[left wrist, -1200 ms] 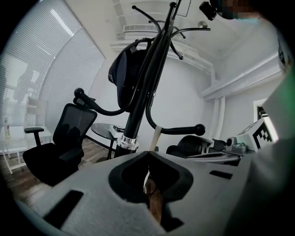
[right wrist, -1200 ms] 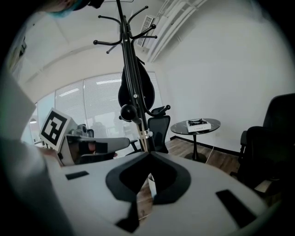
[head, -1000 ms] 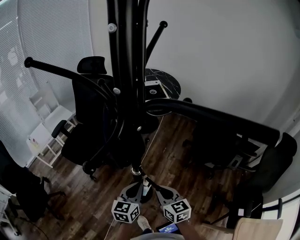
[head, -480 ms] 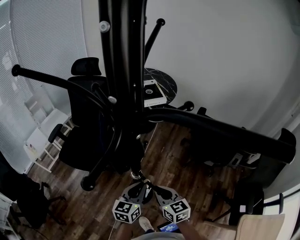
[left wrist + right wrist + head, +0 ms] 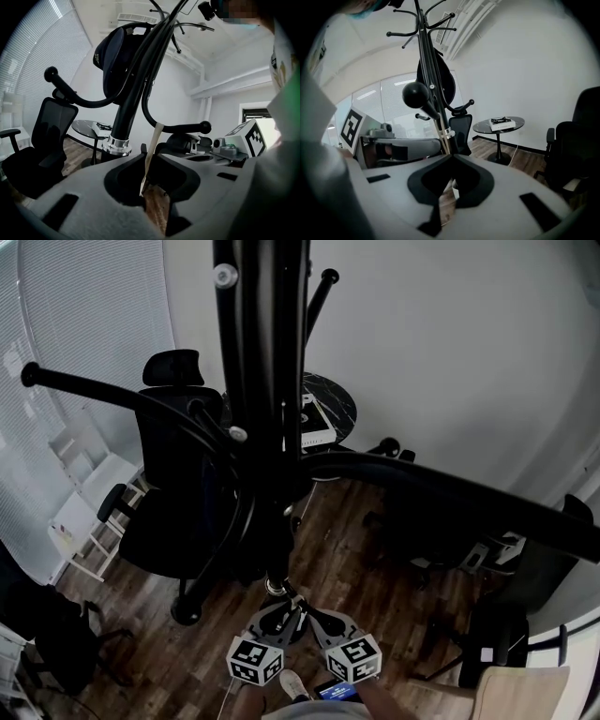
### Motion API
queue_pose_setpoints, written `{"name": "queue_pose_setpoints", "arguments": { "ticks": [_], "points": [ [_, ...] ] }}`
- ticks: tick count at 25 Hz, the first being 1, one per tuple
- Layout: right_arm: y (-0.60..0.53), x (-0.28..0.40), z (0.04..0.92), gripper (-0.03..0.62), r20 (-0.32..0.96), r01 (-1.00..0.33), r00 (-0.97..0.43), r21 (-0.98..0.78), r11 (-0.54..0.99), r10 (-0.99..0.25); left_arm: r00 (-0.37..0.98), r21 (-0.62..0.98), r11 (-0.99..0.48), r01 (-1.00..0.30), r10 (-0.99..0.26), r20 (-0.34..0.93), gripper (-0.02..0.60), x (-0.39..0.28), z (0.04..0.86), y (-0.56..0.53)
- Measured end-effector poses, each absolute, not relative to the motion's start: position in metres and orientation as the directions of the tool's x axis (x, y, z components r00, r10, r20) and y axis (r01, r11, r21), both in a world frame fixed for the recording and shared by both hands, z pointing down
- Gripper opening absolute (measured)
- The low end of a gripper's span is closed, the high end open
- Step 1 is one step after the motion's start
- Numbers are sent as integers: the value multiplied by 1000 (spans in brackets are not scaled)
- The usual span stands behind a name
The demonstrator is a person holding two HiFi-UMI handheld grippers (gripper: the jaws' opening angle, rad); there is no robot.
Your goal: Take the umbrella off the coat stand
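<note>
Staying low beside the coat stand [image 5: 123, 117], the left gripper [image 5: 147, 157] pinches a pale strip [image 5: 153, 140] and the right gripper [image 5: 450, 158] is closed and empty. Only the head has leaned in. The dark umbrella [image 5: 115, 61] hangs high on the stand, so lifting looks not yet begun.

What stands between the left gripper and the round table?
A black pole with a chrome collar; the left gripper view shows it in front of the round table.

We see a glossy black metal coat stand [image 5: 272, 381], dark wood-plank floor [image 5: 342, 554], polished marble-look tabletop [image 5: 333, 401], matt beige strap [image 5: 153, 147].
</note>
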State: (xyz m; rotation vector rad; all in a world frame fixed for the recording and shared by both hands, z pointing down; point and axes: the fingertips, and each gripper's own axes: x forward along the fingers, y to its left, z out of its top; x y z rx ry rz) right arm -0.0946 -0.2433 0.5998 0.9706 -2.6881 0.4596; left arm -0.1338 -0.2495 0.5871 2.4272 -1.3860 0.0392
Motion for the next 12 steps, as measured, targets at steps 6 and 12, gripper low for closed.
{"name": "queue_pose_setpoints", "arguments": {
  "ticks": [6, 12],
  "points": [
    [-243, -98, 597, 12, 325, -653, -748, -204, 730, -579, 513, 271, -458, -847, -839, 185, 78, -133, 586, -255],
    [-245, -91, 597, 12, 323, -666, -738, -207, 716, -593, 525, 289, -466, -836, -833, 175, 49, -135, 588, -255]
  ]
}}
